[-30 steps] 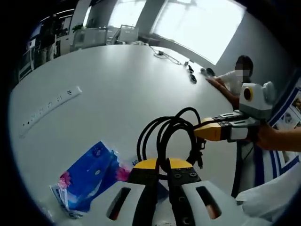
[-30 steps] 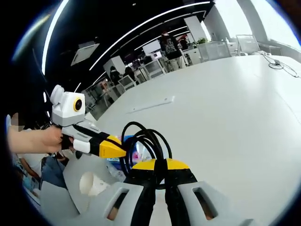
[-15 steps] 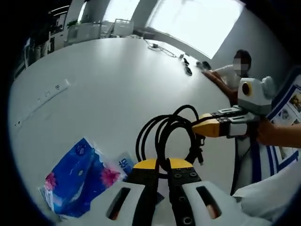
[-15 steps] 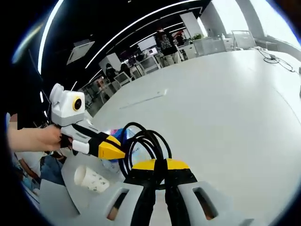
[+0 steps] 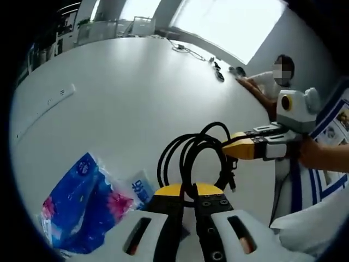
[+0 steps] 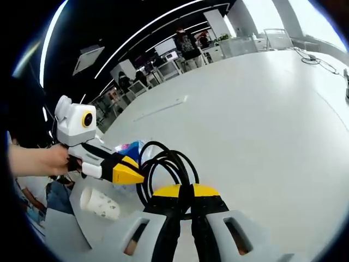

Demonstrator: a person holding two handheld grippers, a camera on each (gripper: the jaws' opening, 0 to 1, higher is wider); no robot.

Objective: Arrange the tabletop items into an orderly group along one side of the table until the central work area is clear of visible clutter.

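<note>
The cable (image 5: 191, 158) is showing black in its coiled loops, against a plain white surface (image 5: 125, 109). The left gripper (image 5: 188, 192) is wearing yellow tips over black jaws and a pale grey body; the right gripper (image 6: 184, 192) is looking the same. The packet (image 5: 82, 204) is showing bright blue with pink flowers and white lettering. The paper cup (image 6: 100, 203) is appearing white with small dark speckles. A white power strip (image 5: 43, 109) is lying pale on the surface.
</note>
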